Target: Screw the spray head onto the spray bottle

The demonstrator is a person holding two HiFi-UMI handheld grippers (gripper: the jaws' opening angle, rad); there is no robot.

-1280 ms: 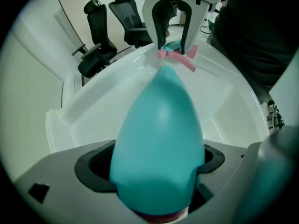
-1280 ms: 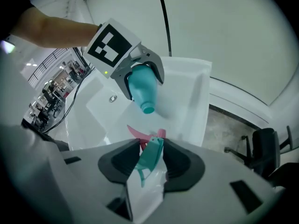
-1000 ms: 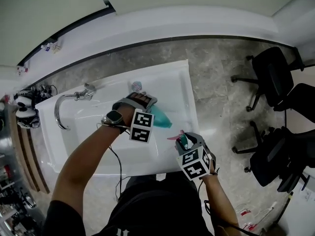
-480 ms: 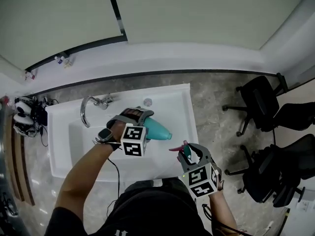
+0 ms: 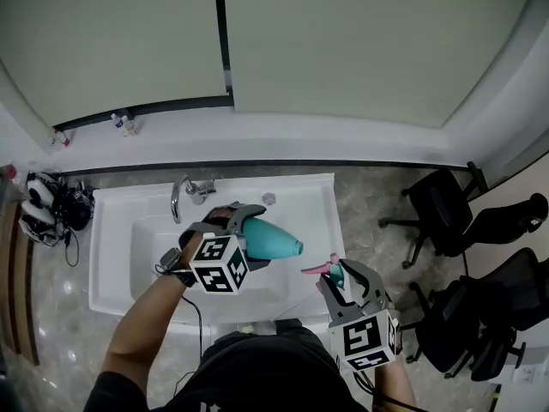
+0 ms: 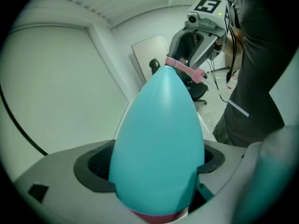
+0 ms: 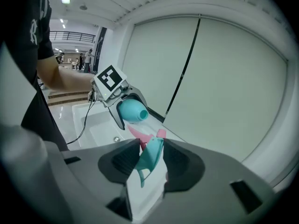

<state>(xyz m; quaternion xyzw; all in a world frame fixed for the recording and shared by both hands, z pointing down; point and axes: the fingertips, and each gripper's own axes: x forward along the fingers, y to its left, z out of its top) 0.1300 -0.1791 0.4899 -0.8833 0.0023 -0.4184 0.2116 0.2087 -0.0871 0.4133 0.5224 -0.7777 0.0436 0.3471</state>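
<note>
A white sink (image 5: 103,256) stands against the wall, with a curved faucet (image 5: 182,197) at its back edge. Over the right half of its basin, the left hand-held gripper (image 5: 247,240) is clamped on the teal spray bottle (image 6: 159,125). Its 2 jaws press on the wide lower body from either side. The bottle lies on its side in the air, and its open neck points right. Well apart from that neck, near the sink's front right corner, the right hand-held gripper (image 7: 152,161) has its 2 jaws closed on the spray head (image 5: 328,270). They pinch the teal part, and the pink nozzle sticks out toward the bottle. The spray head is not on the bottle. Black office chairs (image 5: 437,213) stand on the grey floor at the far right.
</note>
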